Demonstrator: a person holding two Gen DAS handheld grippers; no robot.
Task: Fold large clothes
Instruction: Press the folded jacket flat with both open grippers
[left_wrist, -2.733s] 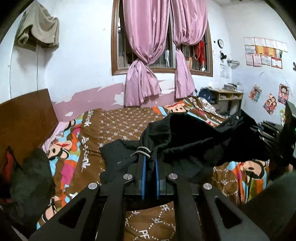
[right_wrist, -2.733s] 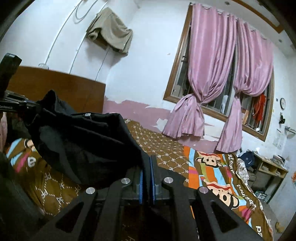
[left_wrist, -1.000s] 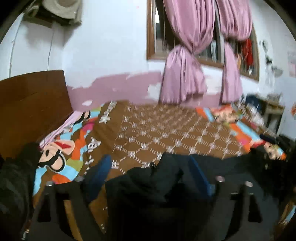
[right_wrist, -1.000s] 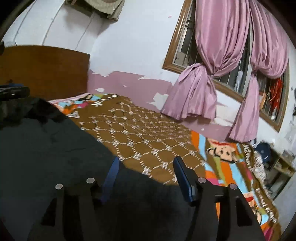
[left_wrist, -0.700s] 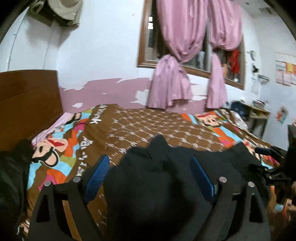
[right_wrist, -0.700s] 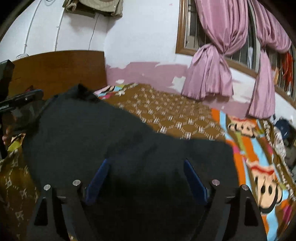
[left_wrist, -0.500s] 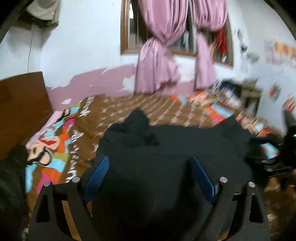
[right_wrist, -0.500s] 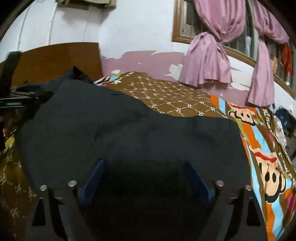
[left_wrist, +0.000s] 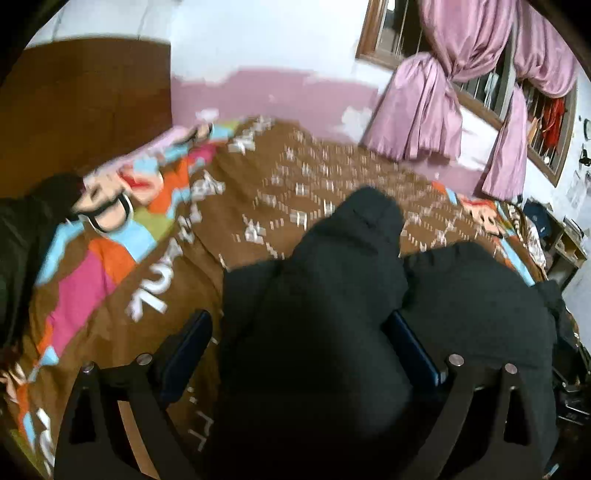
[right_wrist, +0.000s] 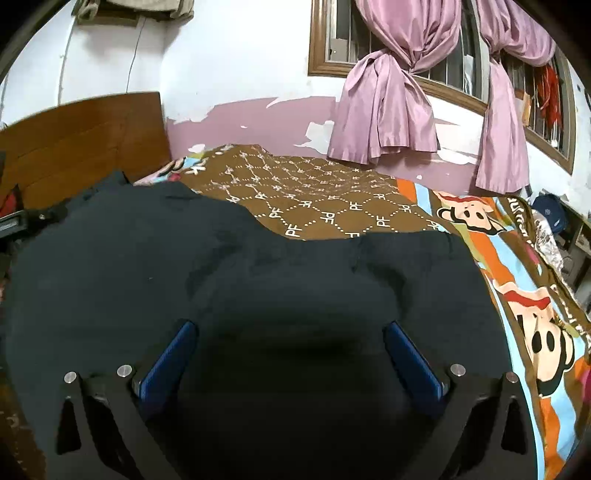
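A large black garment (left_wrist: 332, 280) lies spread on the patterned bed cover (left_wrist: 303, 173), its hood end pointing toward the far wall. My left gripper (left_wrist: 295, 332) hangs low over its near part. Its jaws are opening wide, and the cloth sits between the blue pads (left_wrist: 184, 350) without being pressed. In the right wrist view the same black garment (right_wrist: 258, 266) fills the lower half. My right gripper (right_wrist: 291, 350) is also low over it, its jaws opening, with cloth between the pads (right_wrist: 410, 354) but not gripped.
A wooden headboard (right_wrist: 92, 125) stands at the left, with a dark heap of clothes (left_wrist: 22, 236) beside it. Pink tied curtains (right_wrist: 384, 96) hang at the window behind the bed. A shelf with clutter (left_wrist: 569, 243) sits past the bed's right end.
Both grippers were shut on the lifted garment, then opened. The garment has dropped flat onto the bed, and both grippers have sunk lower over it with their jaws wider.
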